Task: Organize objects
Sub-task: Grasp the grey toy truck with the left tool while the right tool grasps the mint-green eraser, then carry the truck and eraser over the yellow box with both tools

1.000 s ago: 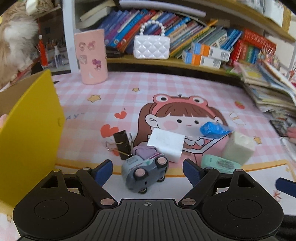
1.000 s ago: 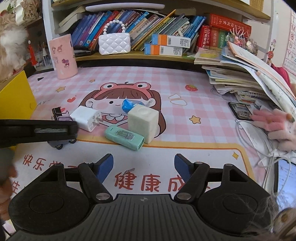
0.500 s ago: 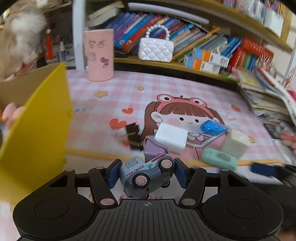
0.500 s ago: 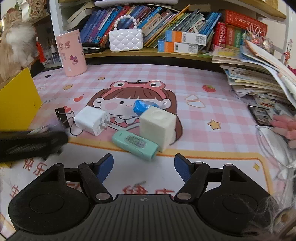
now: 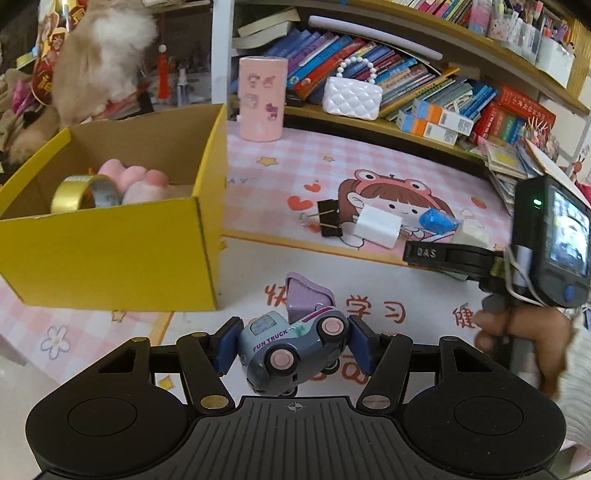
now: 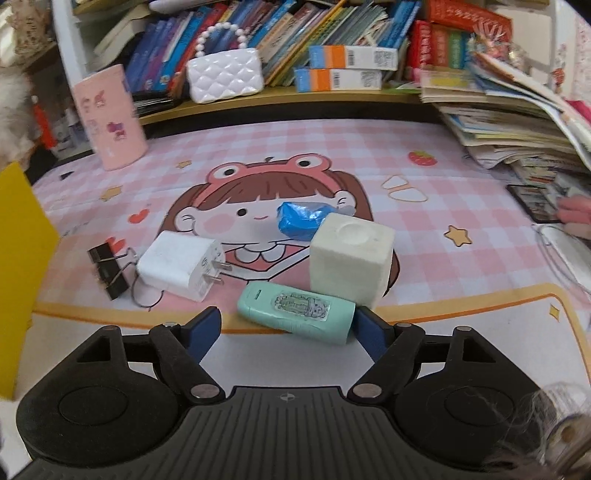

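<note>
1. The left gripper (image 5: 292, 347) pinches a grey toy truck (image 5: 291, 352) marked "FUN TRUCK", with a blue pad pressed on either side of it; the truck's lilac bed is tipped upward.
2. The truck sits between the pads above the white front strip of the desk mat (image 5: 369, 166), apparently lifted clear of it, though the view from behind makes that hard to confirm.
3. To the left stands an open yellow cardboard box (image 5: 110, 254). Inside it lie a roll of gold tape (image 5: 86, 192) and a pink plush paw (image 5: 142, 182).
4. The box's near right corner stands between the truck and the box opening.
5. The right gripper (image 6: 288, 330) is spread wide, holding nothing. A mint-green case (image 6: 295, 312) lies on the mat between its fingers, its right end touching or just beside the right pad.
6. Just behind the case stands a cream cube (image 6: 351, 258) with a round dent on top, and a crumpled blue wrapper (image 6: 301, 220) lies against the cube's far side.
7. Left of these lies a white charger plug (image 6: 181, 269), prongs toward the cube, and a black binder clip (image 6: 109, 271) just beside it.
8. At the back of the mat stand a pink cylindrical cup (image 6: 109, 118) and, on the shelf ledge, a white quilted purse (image 6: 223, 74) before rows of books (image 6: 332, 22).
</note>
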`<state>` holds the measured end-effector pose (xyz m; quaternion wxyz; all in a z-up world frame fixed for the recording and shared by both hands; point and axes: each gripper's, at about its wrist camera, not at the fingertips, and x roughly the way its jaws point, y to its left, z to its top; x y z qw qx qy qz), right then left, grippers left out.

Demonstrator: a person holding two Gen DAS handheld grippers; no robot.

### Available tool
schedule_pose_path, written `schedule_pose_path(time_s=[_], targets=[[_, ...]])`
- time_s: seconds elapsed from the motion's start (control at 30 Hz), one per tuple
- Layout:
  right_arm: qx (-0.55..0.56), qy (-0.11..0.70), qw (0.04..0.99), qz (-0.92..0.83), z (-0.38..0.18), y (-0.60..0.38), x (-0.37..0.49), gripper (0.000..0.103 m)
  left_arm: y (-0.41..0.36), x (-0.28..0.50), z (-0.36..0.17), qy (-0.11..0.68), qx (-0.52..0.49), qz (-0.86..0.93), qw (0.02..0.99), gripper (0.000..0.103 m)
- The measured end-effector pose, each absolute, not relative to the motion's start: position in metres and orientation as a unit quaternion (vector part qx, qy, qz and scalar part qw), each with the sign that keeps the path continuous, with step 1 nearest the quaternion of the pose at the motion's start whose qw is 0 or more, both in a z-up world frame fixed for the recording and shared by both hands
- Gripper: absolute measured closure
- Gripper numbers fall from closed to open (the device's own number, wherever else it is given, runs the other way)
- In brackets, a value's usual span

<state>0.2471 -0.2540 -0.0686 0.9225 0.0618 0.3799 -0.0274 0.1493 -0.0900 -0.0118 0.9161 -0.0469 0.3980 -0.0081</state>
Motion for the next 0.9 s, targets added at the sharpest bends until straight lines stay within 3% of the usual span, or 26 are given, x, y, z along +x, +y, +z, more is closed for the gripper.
schedule_pose_path(time_s=[0.1, 0.17, 0.9], targets=[[0.06, 0.376, 0.924, -0.048, -0.071, -0.249, 0.25, 0.026, -0.088, 0.143, -0.01, 0.396, -0.042, -0.011, 0.917, 0.043], [0.055, 0.371, 0.925, -0.06, -0.071, -0.249, 0.249, 0.036, -0.086, 0.138, -0.01, 0.394, -0.038, -0.013, 0.918, 0.043], [0.055, 0.394, 0.917, 0.032, -0.03, -0.185, 0.111, 0.036, 0.003, 0.091, -0.015, 0.386, -0.071, -0.033, 0.919, 0.043]])
